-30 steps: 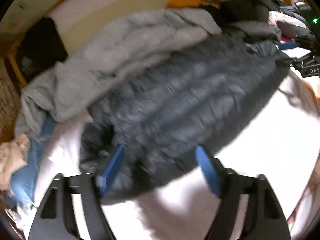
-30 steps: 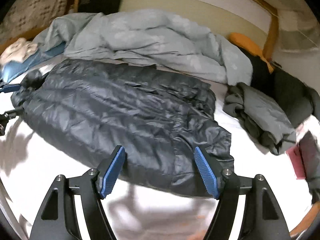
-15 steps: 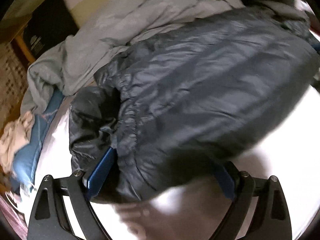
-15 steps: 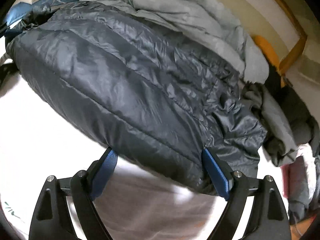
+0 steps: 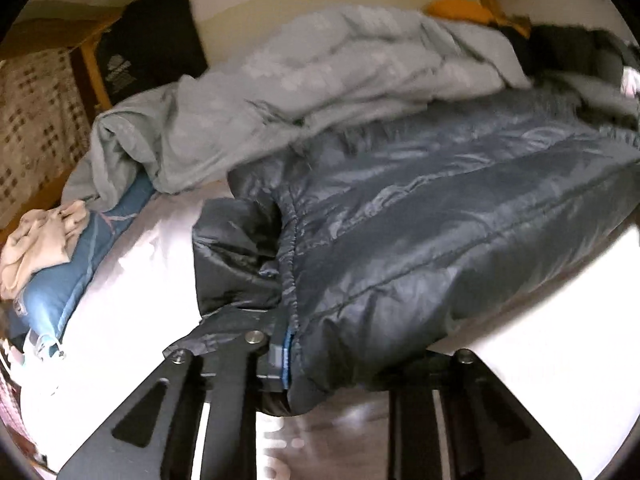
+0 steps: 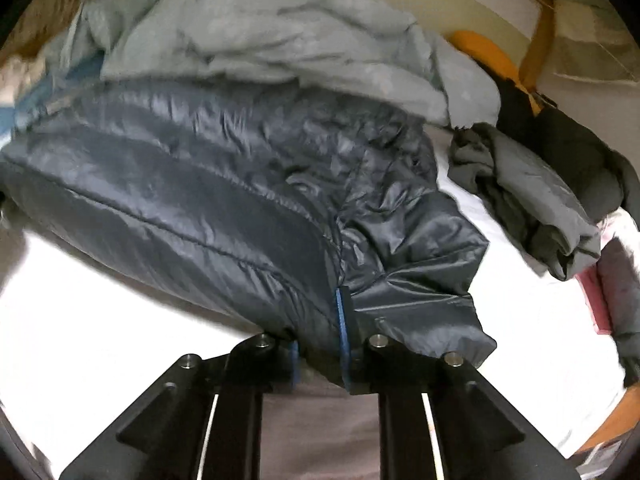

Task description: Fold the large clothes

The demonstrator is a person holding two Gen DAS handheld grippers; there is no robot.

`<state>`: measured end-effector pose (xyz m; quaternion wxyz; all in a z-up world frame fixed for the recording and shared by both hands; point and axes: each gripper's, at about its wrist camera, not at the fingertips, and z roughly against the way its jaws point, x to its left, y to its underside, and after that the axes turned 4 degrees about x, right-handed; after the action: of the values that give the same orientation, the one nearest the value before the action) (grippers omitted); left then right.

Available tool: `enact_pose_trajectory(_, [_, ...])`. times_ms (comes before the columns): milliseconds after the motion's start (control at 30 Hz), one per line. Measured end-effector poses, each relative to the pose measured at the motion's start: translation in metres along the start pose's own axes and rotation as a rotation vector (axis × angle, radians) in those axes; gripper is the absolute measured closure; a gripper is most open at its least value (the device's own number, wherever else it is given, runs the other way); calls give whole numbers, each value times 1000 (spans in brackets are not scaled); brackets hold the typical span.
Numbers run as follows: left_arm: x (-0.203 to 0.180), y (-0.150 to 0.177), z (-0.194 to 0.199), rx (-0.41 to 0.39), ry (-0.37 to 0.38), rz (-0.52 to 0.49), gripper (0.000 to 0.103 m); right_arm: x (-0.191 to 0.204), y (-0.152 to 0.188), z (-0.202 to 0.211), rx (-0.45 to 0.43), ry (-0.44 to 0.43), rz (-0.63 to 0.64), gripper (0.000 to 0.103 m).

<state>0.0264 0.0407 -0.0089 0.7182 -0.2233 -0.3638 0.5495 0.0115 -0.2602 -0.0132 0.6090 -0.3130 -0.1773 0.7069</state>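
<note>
Dark quilted puffer jacket point(image 5: 420, 216) spread across white bed sheet point(image 5: 132, 304), filling centre of both views. At 9 o'clock in left wrist view: blue pillow point(image 5: 60, 280); grey duvet point(image 5: 320, 80) at 12 o'clock behind jacket. Left gripper point(image 5: 316, 360) at 6 o'clock, jaws closing, jacket edge pinched between pads. Right gripper point(image 6: 320, 344) at 6 o'clock, jaws closing, jacket hem clamped between pads. Grey folded garment point(image 6: 532, 200) at 3 o'clock in right wrist view.
</note>
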Motion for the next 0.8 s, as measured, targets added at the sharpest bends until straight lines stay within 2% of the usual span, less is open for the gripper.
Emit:
enact_pose_trajectory(133, [8, 4, 36, -27, 17, 66, 85, -1, 8, 31, -40, -24, -32, 90])
enact_pose_trajectory(267, [15, 21, 72, -10, 76, 161, 85, -1, 46, 69, -22, -106, -71, 90])
enact_pose_trajectory(333, [11, 33, 85, 9, 82, 154, 85, 1, 59, 79, -4, -114, -58, 90])
enact_pose_trajectory(400, [6, 37, 92, 35, 79, 101, 85, 1, 65, 90, 10, -103, -31, 90])
enact_pose_trajectory(500, [5, 31, 96, 100, 78, 62, 83, -6, 57, 104, 31, -107, -3, 90])
enact_pose_trajectory(633, [17, 19, 94, 193, 147, 78, 79, -14, 37, 102, 149, -204, 41, 90])
enact_pose_trajectory(733, [20, 10, 86, 216, 163, 51, 74, -27, 20, 90, 227, -276, 53, 89])
enact_pose_trajectory(800, [20, -5, 80, 201, 156, 32, 74, -35, 2, 90, 211, -295, 46, 89])
